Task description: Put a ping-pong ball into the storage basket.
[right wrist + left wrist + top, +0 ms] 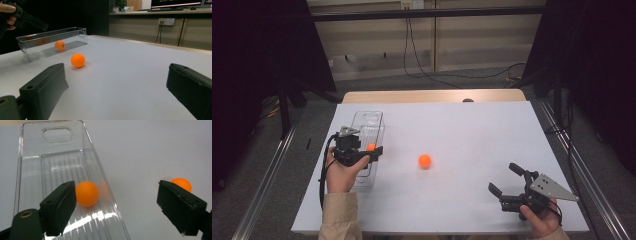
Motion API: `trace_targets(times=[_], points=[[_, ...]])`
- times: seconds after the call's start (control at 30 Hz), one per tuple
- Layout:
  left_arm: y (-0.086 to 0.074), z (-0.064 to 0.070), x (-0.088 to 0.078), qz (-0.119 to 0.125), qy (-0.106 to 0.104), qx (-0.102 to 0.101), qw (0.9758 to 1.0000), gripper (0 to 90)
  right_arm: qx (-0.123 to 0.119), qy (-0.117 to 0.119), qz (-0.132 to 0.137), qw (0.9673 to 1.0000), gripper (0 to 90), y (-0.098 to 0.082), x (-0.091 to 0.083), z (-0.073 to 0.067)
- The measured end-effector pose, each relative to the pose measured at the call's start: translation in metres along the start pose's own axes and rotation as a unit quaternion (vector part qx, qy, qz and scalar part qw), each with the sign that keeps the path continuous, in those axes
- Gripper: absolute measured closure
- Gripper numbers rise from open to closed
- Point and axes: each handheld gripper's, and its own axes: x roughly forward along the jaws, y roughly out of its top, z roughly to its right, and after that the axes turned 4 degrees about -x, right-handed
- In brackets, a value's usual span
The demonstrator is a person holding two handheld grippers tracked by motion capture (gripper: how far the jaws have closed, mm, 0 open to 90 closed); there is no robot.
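two orange balls are recorded on the table. one orange ball (86,193) is seen lying on the ribbed floor of a clear plastic bin (30,167), close to the bin's right-hand wall in the left gripper view; in the high view the same ball (371,147) is noted in the middle stretch of the bin, just beside the left gripper (371,152). no pad is pressed on it: the left gripper's jaws are spread wide above the bin, with one jaw over the bin floor and the other out over the bare table surface. the ball is seen resting free, below and between them.

the second orange ball (424,160) is found on the white table (472,130), well apart from the bin, near the table's middle. it is also visible in the right gripper view (77,60), in front of the bin (50,41).

the bin is observed lying lengthwise at the left side of the table, with a handle slot in its far end wall.

the right gripper (507,181) is held low at the near right corner, its jaws spread with nothing between them, pointed toward the second ball.
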Motion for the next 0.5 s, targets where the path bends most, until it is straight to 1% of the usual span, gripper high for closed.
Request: trace_targets(times=[0.03, 0.17, 0.2, 0.3, 0.5], points=[[0.0003, 0.0008, 0.0000, -0.001, -0.004, 0.001, 1.0000, 15.9, 0.000, 0.000, 0.000, 1.0000, 1.9, 0.0000, 0.0001, 0.0002], [0.0005, 0.0019, 0.0004, -0.002, -0.006, 0.003, 1.0000, 15.6, 0.000, 0.000, 0.001, 1.0000, 1.9, -0.0001, 0.0001, 0.0002], [0.0005, 0.0021, 0.0010, -0.002, -0.011, 0.001, 0.9999, 15.0, 0.000, 0.000, 0.001, 1.0000, 1.9, 0.0000, 0.0001, 0.0002], [0.0005, 0.0029, 0.0015, -0.002, -0.011, 0.003, 0.9999, 14.7, 0.000, 0.000, 0.001, 1.0000, 1.9, 0.0000, 0.0001, 0.0002], [0.0006, 0.0045, 0.0026, -0.006, -0.019, 0.005, 0.9998, 14.0, 0.000, 0.000, 0.001, 1.0000, 1.9, 0.0000, 0.0000, 0.0002]])
